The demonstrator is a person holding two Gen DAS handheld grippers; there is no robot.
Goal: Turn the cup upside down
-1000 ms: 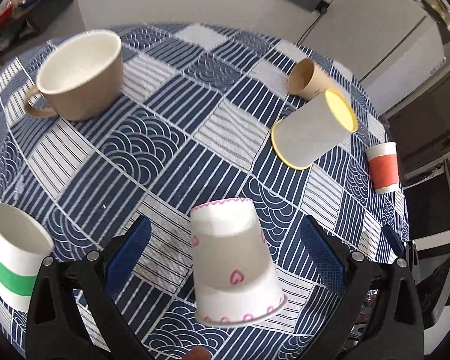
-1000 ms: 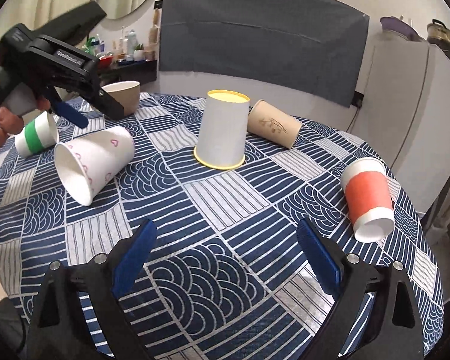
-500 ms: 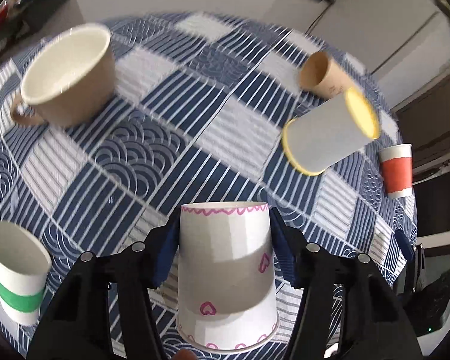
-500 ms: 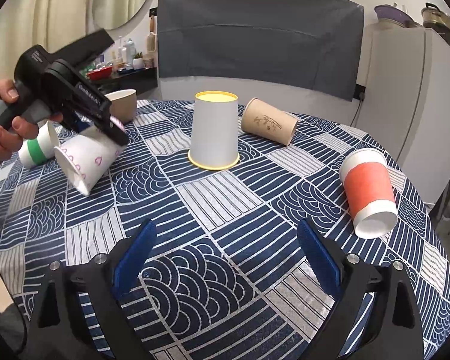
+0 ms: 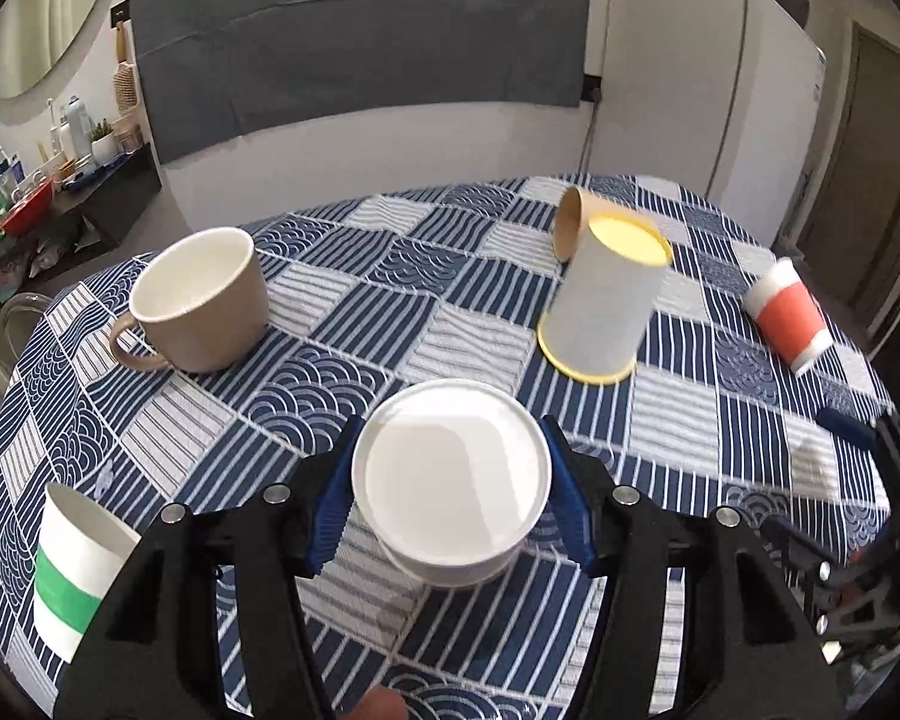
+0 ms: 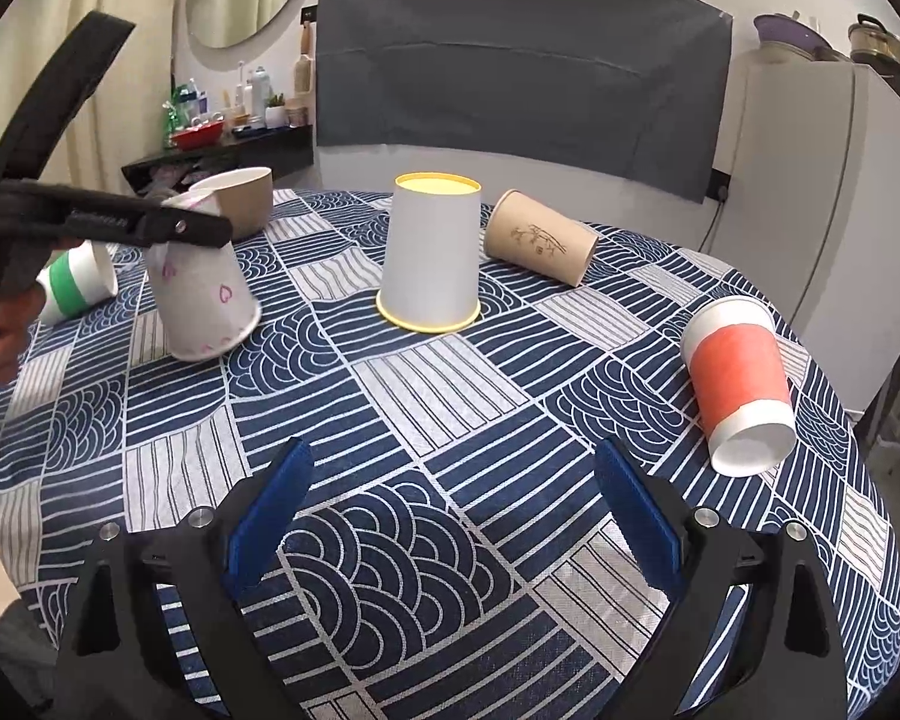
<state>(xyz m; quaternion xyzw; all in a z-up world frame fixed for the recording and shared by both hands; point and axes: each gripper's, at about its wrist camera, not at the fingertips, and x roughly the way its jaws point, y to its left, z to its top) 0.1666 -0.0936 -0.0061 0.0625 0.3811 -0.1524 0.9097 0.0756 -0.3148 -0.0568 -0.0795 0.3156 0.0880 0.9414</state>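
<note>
My left gripper point(image 5: 452, 480) is shut on a white paper cup with pink hearts point(image 5: 450, 477). Its flat base faces my left wrist camera. In the right wrist view the heart cup point(image 6: 201, 294) is nearly upside down, mouth downward and tilted, its lower rim at or just above the tablecloth. The left gripper point(image 6: 168, 222) grips it near the base. My right gripper point(image 6: 453, 516) is open and empty, low over the near part of the table point(image 6: 426, 396).
A tan mug point(image 5: 201, 300) stands upright at back left. A green-banded cup point(image 5: 75, 564) is at near left. A yellow-rimmed cup point(image 6: 431, 255) stands inverted mid-table. A brown cup point(image 6: 540, 246) and an orange-banded cup point(image 6: 741, 384) lie on their sides.
My left gripper closed on the heart cup where it lay on its side, then lifted and turned it mouth downward. The right gripper stayed in place.
</note>
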